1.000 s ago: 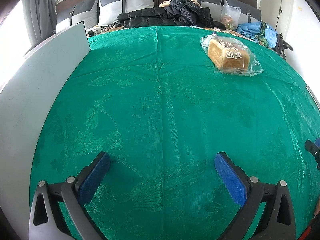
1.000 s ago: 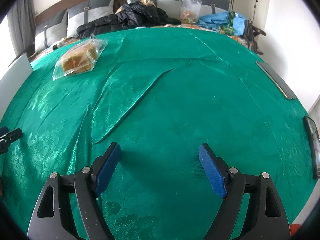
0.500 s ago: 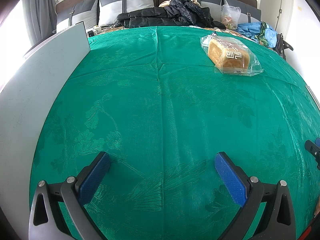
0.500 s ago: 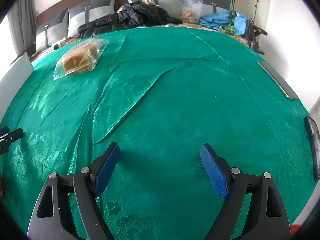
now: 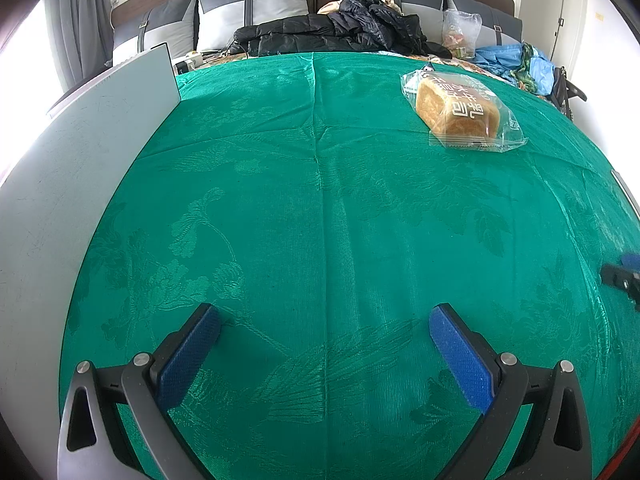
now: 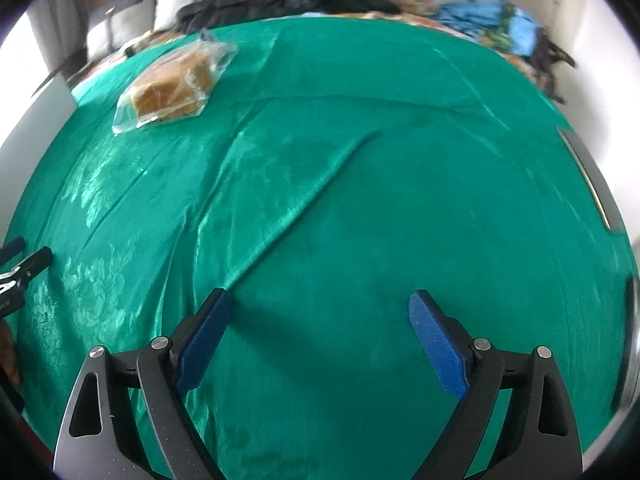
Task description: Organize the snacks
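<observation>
A loaf of bread in a clear plastic bag (image 5: 460, 110) lies on the green tablecloth (image 5: 320, 208) at the far right of the left wrist view; in the right wrist view the same bagged loaf (image 6: 172, 88) is at the far left. My left gripper (image 5: 325, 318) stands open low over the cloth, nothing between its blue pads. My right gripper (image 6: 320, 304) is open too, its jaws still opening, with only cloth between them. Both are well short of the loaf. A tip of the right gripper (image 5: 622, 276) shows at the left view's right edge.
A grey board (image 5: 80, 168) lines the table's left side. Behind the table a bed holds a black jacket (image 5: 340, 32), a clear bag of items (image 5: 460, 32) and blue cloth (image 5: 520, 62). A long crease (image 6: 304, 208) runs across the tablecloth. A dark strip (image 6: 588, 176) lies along the right edge.
My right gripper has swung and rolled, so its view is blurred and the loaf sits nearer in it; its jaws have spread wider. The left gripper has kept still.
</observation>
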Demonstrator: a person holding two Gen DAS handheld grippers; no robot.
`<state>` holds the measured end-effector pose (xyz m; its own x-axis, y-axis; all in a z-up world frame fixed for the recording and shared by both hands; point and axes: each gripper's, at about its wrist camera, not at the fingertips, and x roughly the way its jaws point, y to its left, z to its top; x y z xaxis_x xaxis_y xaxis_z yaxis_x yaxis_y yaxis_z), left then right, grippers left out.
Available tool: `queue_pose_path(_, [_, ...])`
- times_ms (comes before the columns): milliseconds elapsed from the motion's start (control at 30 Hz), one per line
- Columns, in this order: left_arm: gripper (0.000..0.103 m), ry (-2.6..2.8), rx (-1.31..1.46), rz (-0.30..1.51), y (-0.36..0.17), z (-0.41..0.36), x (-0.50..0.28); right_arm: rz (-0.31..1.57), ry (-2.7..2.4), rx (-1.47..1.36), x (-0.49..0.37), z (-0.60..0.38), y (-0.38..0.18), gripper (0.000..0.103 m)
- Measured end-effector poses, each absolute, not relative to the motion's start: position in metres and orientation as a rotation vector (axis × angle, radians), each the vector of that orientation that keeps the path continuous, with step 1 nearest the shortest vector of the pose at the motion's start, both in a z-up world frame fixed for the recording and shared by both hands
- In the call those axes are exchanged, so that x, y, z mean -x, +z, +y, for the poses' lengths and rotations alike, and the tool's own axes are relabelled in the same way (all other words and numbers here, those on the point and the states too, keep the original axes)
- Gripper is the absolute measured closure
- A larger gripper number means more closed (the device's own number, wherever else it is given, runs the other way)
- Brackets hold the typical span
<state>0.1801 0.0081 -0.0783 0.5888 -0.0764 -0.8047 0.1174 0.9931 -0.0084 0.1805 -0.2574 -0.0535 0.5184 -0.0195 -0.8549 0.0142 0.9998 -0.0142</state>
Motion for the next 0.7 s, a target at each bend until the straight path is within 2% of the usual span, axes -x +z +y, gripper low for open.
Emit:
queue_pose_path(267, [0.0,-0.113,-0.047,0.934,-0.078,0.008,-0.18,0.914,0.028,0.035,-0.188,-0.26,-0.059,0.008])
queue_pose_path(700, [0.0,-0.103,-0.046,0.934,-0.08,0.009,-0.183,0.909,0.081,0.07,-0.215,-0.247,-0.058,0.007])
